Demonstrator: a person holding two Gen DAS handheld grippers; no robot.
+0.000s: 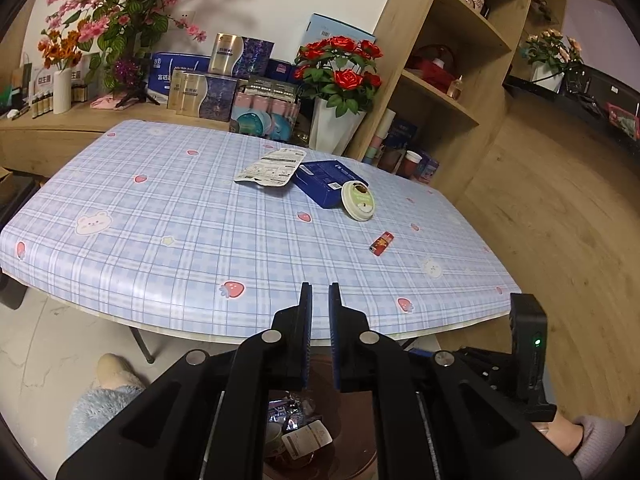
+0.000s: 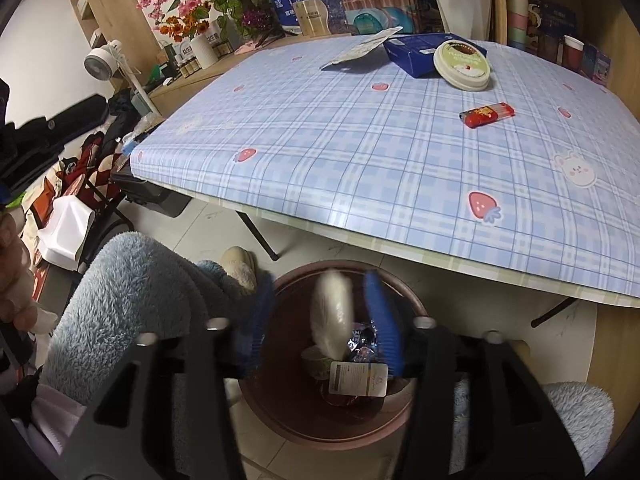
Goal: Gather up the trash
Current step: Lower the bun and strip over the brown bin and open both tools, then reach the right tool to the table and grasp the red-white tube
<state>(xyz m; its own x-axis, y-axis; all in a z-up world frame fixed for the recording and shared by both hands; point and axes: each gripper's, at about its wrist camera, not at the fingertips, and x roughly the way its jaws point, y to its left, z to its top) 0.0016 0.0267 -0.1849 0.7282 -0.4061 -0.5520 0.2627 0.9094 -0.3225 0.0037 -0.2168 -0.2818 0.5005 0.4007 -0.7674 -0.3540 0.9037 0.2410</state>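
Partly done: the bin (image 2: 340,360) below the near table edge holds wrappers. A white scrap (image 2: 332,320) sits loose between the wide-open right gripper (image 2: 320,320). Left gripper (image 1: 320,336) nearly closed, empty. Left view shows the far flat packet (image 1: 272,168), blue box (image 1: 324,180), round lid (image 1: 358,200) and red lighter (image 1: 381,243); only the right view shows the scrap.

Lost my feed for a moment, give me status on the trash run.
Left gripper shut, empty. Right gripper open over bin, white scrap between its fingers. Four items on table. Nothing blocking.
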